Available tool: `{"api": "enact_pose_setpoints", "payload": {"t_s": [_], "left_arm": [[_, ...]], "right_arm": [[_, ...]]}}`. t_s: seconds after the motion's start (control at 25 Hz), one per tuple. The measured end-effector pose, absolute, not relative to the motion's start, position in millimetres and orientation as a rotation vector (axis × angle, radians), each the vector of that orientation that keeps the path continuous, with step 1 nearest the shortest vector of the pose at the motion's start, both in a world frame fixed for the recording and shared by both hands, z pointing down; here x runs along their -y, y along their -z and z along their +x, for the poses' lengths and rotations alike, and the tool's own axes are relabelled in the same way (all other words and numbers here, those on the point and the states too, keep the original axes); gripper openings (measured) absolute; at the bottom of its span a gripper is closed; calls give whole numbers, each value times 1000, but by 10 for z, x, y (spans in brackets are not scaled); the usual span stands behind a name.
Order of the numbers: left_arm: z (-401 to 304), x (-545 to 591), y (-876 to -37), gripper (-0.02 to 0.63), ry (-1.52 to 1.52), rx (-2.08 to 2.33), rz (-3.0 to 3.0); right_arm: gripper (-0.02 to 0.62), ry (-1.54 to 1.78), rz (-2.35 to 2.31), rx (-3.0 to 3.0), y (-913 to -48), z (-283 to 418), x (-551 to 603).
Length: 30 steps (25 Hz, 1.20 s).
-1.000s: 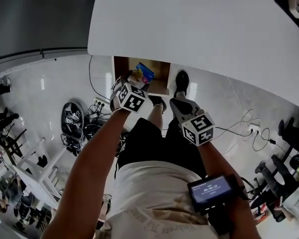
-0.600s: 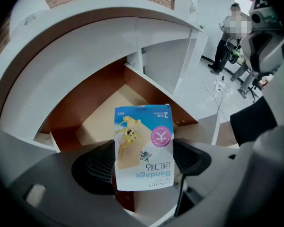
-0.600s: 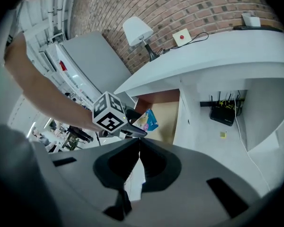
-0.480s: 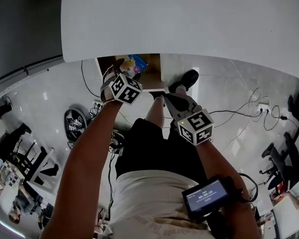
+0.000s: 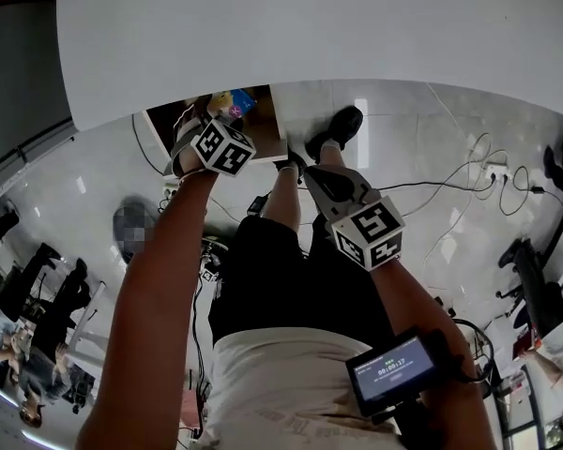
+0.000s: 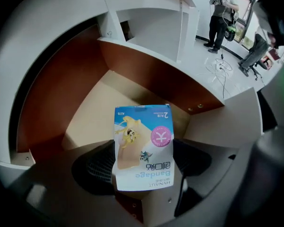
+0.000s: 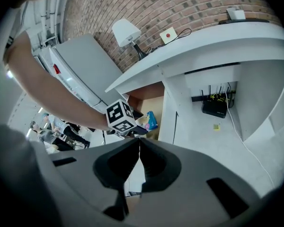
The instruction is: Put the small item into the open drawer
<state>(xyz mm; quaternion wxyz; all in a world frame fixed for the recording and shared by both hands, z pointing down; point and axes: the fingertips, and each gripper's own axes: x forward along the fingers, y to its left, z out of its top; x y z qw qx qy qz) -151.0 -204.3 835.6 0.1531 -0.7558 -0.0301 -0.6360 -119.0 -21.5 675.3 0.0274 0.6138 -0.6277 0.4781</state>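
Observation:
The small item is a blue and white bandage packet (image 6: 143, 148), and my left gripper (image 6: 143, 168) is shut on its lower end. It hangs over the tan floor of the open drawer (image 6: 92, 115), which has brown wooden walls. From the head view, the left gripper (image 5: 211, 127) reaches under the desk edge, with the packet (image 5: 233, 103) over the drawer (image 5: 265, 125). My right gripper (image 5: 325, 180) is held lower, above the person's leg; its jaws (image 7: 139, 151) are pressed together with nothing in them. The right gripper view also catches the packet (image 7: 150, 120) at the drawer (image 7: 154, 100).
The white desk top (image 5: 310, 26) overhangs most of the drawer. The person's shoe (image 5: 336, 129) stands on the glossy floor right of the drawer. Cables (image 5: 469, 172) trail on the floor to the right. A lamp (image 7: 125, 32) stands on the desk, and a black box (image 7: 215, 108) sits beneath it.
My left gripper has carried the packet up and forward, deeper over the drawer and under the desk edge. The right gripper has stayed about where it was, still shut.

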Motion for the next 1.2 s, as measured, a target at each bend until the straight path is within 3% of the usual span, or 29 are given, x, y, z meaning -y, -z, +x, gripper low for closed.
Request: {"api": "enact_pose_setpoints", "payload": {"t_s": [0.48, 1.2], "left_arm": [[-1330, 2082, -9011, 383, 1868, 112, -2113], [-1486, 2003, -8690, 385, 1859, 151, -2069]], "right_arm": [[6, -1542, 1905, 1873, -7241, -1098, -39], [6, -1523, 1902, 1882, -7151, -1094, -5]]}}
